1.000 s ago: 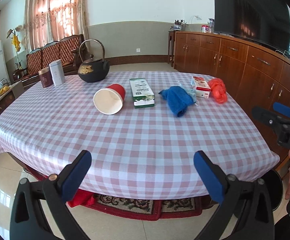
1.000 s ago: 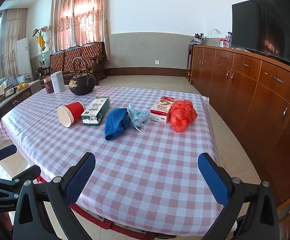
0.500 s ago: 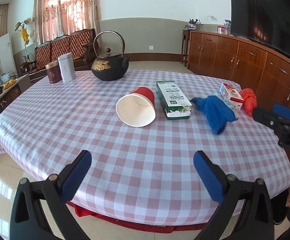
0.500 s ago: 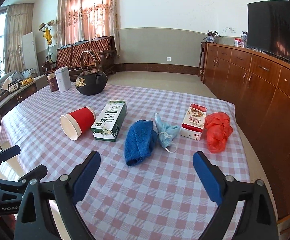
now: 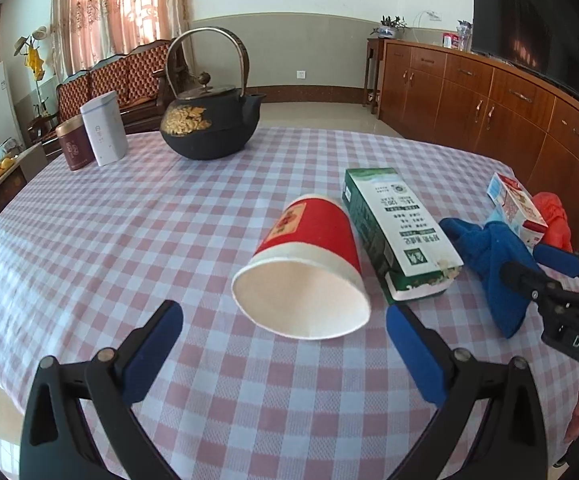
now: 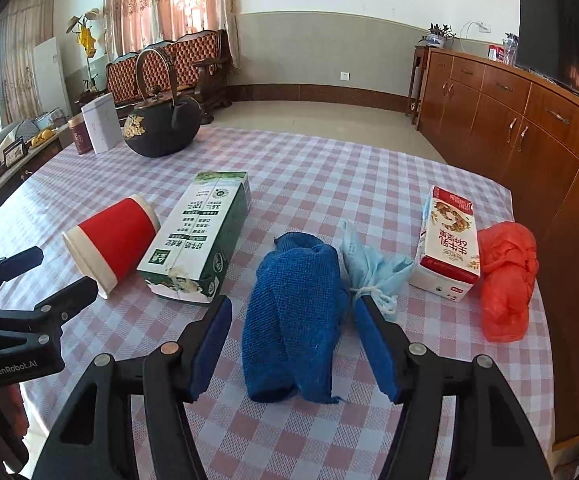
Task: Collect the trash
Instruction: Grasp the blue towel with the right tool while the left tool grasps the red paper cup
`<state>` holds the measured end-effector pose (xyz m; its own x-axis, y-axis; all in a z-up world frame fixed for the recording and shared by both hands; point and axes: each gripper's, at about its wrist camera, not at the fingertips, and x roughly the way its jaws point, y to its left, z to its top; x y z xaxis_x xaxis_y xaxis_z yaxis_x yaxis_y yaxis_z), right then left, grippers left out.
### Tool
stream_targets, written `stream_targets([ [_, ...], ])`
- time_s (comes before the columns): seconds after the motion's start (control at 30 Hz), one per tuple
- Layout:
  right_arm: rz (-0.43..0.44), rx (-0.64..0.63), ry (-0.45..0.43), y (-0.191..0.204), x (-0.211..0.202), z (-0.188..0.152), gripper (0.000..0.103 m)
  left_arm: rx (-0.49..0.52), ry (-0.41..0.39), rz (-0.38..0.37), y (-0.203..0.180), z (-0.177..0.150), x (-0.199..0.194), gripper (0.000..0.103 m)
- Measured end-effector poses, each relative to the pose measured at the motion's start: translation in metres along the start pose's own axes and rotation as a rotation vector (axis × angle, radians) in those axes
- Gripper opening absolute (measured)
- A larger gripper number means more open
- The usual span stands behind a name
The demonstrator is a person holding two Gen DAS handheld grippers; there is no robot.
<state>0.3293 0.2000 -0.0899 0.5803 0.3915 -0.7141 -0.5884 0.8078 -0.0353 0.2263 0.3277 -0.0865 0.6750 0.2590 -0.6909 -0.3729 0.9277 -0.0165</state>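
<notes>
checked table (image 5: 129,240) bears cup (image 5: 309,256), carton (image 5: 397,236), towel (image 6: 293,312), teapot (image 5: 209,124).

Left wrist view: low over the near table edge, facing forward, close to the tipped red paper cup (image 5: 307,264).
Right wrist view: low, further right, facing forward, close over the rolled blue towel (image 6: 295,316).
Shared: cup, green carton (image 5: 399,236), towel, black teapot (image 6: 163,130), checked tablecloth (image 5: 129,232); each view catches the other gripper at its edge.
</notes>
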Motion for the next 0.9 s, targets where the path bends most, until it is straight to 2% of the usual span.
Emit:
stream_targets([
  [0.13,-0.006,-0.011,0.037,0.001,0.020,0.006,0.058,0.001,0.027,-0.024,-0.004,0.007,0.016,0.098],
  [0.23,-0.011,-0.027,0.052,0.002,0.028,0.009,0.052,-0.001,0.061,-0.042,-0.004,0.010,0.028,0.088],
  [0.3,-0.015,-0.041,0.053,0.003,0.029,0.010,0.045,-0.005,0.079,-0.056,-0.004,0.011,0.033,0.076],
  [0.4,-0.001,-0.050,0.042,0.001,0.024,0.010,0.039,-0.021,0.059,-0.069,-0.002,0.011,0.027,0.066],
  [0.73,0.070,0.031,-0.014,-0.020,-0.005,-0.011,0.039,0.019,-0.030,-0.058,-0.012,-0.003,-0.017,0.065],
  [0.9,0.104,0.057,-0.036,-0.026,-0.019,-0.020,0.039,0.021,-0.036,-0.073,-0.014,-0.011,-0.028,0.065],
])
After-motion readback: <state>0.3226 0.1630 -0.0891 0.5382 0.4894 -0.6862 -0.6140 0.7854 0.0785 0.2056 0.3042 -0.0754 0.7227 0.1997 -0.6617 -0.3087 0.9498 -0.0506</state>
